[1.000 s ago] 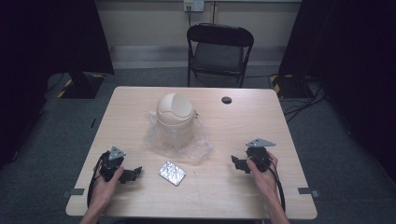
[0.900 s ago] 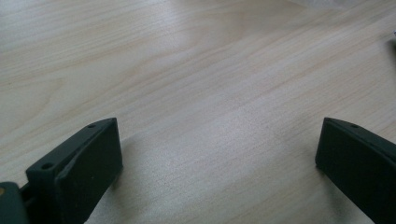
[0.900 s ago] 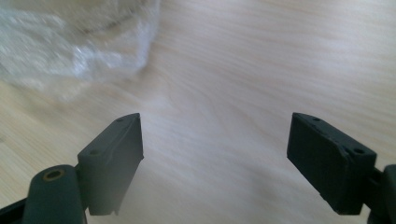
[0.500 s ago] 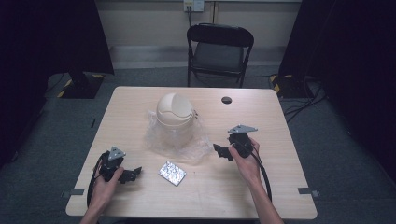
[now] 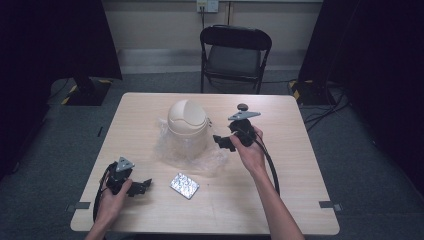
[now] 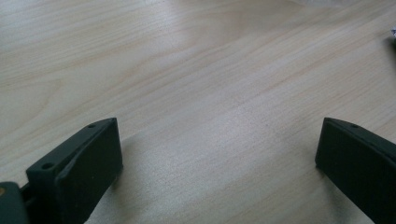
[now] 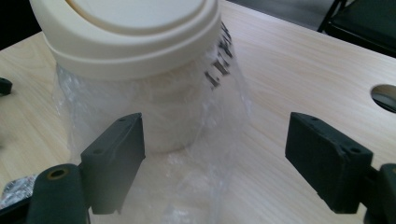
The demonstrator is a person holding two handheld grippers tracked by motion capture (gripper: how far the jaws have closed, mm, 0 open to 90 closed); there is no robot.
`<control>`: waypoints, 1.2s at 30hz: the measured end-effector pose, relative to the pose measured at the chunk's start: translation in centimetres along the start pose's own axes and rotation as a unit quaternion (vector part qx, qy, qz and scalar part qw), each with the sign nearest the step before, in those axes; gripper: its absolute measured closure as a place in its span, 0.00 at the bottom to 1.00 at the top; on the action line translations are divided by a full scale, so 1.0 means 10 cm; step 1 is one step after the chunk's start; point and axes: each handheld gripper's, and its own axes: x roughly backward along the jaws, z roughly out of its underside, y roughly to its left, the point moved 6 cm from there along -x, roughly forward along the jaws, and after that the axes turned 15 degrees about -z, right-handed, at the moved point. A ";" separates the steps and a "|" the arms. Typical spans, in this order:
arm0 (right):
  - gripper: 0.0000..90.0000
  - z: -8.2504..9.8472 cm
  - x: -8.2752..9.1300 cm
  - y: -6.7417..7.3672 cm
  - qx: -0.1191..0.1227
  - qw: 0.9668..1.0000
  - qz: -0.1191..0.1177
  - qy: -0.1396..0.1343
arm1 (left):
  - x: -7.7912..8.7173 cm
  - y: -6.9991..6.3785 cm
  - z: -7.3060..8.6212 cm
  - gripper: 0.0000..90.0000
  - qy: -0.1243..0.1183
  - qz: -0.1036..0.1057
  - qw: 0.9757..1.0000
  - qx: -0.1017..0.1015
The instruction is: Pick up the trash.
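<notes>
High view has my right tool (image 5: 224, 142) spread wide beside the cream domed plastic bin (image 5: 187, 126) in its clear bag at mid-desk (image 5: 300, 150), my left tool (image 5: 141, 186) resting agape near a crinkled foil packet (image 5: 184, 185).

In your right gripper view, the cream bin (image 7: 126, 42) was cut off at the top edge, and black print on the clear bag (image 7: 219, 60) around it was too blurred to read. The foil packet (image 7: 16, 191) was clipped at the lower left corner, half behind a jaw.
</notes>
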 end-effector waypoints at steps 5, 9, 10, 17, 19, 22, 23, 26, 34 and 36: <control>0.21 -0.26 -0.13 0.00 0.018 1.000 -0.006 0.006 | 0.00 0.00 0.00 0.00 0.000 0.000 1.000 0.000; 0.22 -0.45 -0.16 -0.05 0.023 1.000 -0.003 -0.002 | 0.00 0.00 0.00 0.00 0.000 0.000 1.000 0.000; 0.22 -0.49 -0.17 -0.06 0.025 1.000 -0.003 0.000 | 0.00 0.00 0.00 0.00 0.000 0.000 1.000 0.000; 0.23 -0.72 -0.30 -0.13 0.029 1.000 -0.002 0.001 | 0.00 0.00 0.00 0.00 0.001 -0.001 1.000 -0.002; 0.23 -0.74 -0.37 -0.16 0.027 1.000 0.001 0.006 | 0.00 0.00 0.00 0.00 0.000 0.000 1.000 -0.002; 0.23 -0.75 -0.46 -0.18 0.022 1.000 -0.005 0.009 | 0.00 0.00 0.00 0.00 0.000 0.000 1.000 0.000; 0.23 -0.75 -0.46 -0.18 0.022 1.000 -0.005 0.009 | 0.00 0.00 0.00 0.00 0.000 0.000 1.000 0.000; 0.22 -0.74 -0.59 -0.17 0.026 0.999 -0.004 0.030 | 0.00 0.00 0.00 0.00 0.000 0.000 1.000 0.000; 0.21 -0.73 -0.76 -0.24 0.017 0.999 -0.007 0.049 | 0.00 0.00 0.00 0.00 0.000 0.000 1.000 0.001; 0.21 -0.72 -0.80 -0.25 0.012 0.998 -0.010 0.053 | 0.00 0.00 0.00 0.00 0.000 0.000 1.000 -0.002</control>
